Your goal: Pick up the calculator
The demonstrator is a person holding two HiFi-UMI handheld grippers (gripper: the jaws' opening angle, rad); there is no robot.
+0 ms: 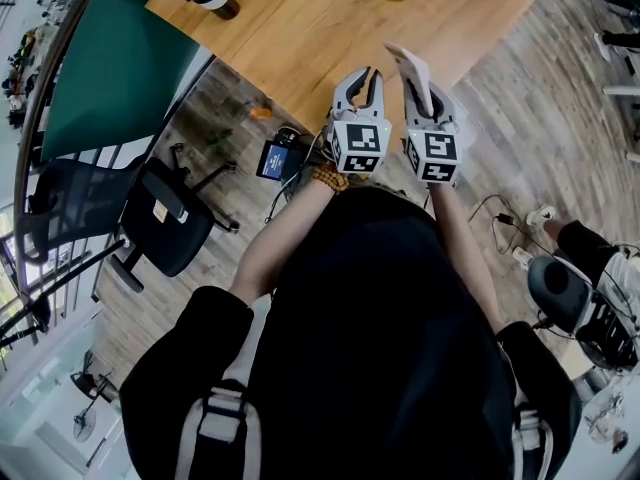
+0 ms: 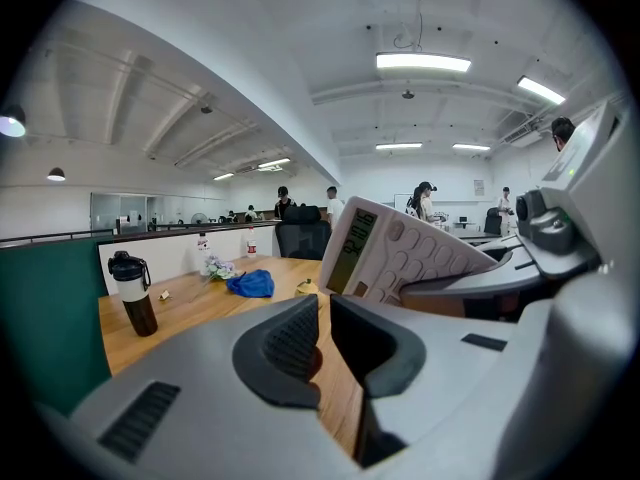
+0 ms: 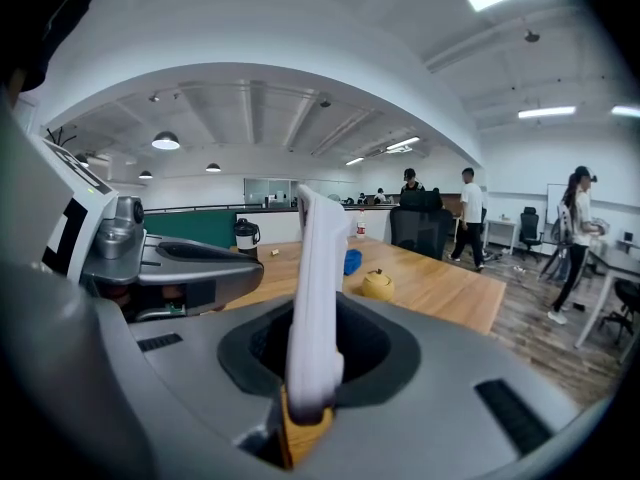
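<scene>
Fingers [image 3: 440, 398] of right gripper [image 1: 425, 100] clamp calculator [image 3: 318, 268] edge-on, upright, above table [image 1: 300, 38] near edge; left gripper [image 2: 325, 330] alongside, jaws a sliver apart, empty.

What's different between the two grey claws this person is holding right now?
The right claw is clamped on the bottom end of a white calculator, which stands upright; the left claw holds nothing. The calculator keeps the right claw's jaws apart; the left claw's jaws are nearly together, with only a slim gap. Both are grey and held side by side near the wooden table's edge.
</scene>
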